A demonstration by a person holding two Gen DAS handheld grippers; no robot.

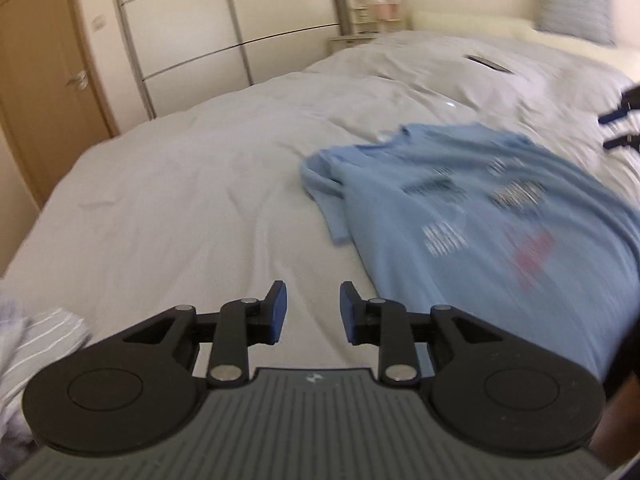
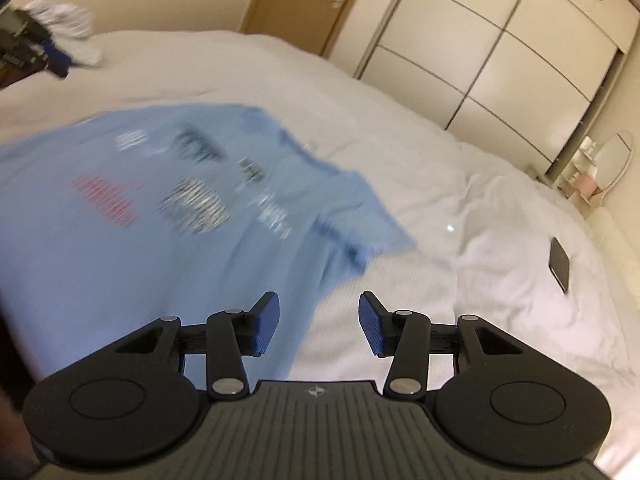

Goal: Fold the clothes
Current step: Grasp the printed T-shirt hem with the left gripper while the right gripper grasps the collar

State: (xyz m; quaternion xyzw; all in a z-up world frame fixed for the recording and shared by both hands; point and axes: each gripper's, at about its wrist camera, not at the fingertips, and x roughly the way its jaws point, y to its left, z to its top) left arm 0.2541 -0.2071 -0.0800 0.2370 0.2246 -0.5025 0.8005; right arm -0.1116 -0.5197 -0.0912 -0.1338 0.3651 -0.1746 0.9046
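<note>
Left wrist view: striped garment [image 1: 44, 336] at lower left edge, left gripper [image 1: 313, 309] bottom centre, jaws part open, nothing between them, over bare white duvet [image 1: 180, 200]. Blue T-shirt [image 1: 480, 216] spread at right of frame, blurred print facing up. Right wrist view: same T-shirt fills the left half, right gripper [image 2: 319, 325] bottom centre, jaws apart, empty, shirt edge below its left pad. Phone [image 2: 559, 264] at right on the duvet.

Light-blue printed T-shirt [image 1: 472, 216] (rumpled) on bed
</note>
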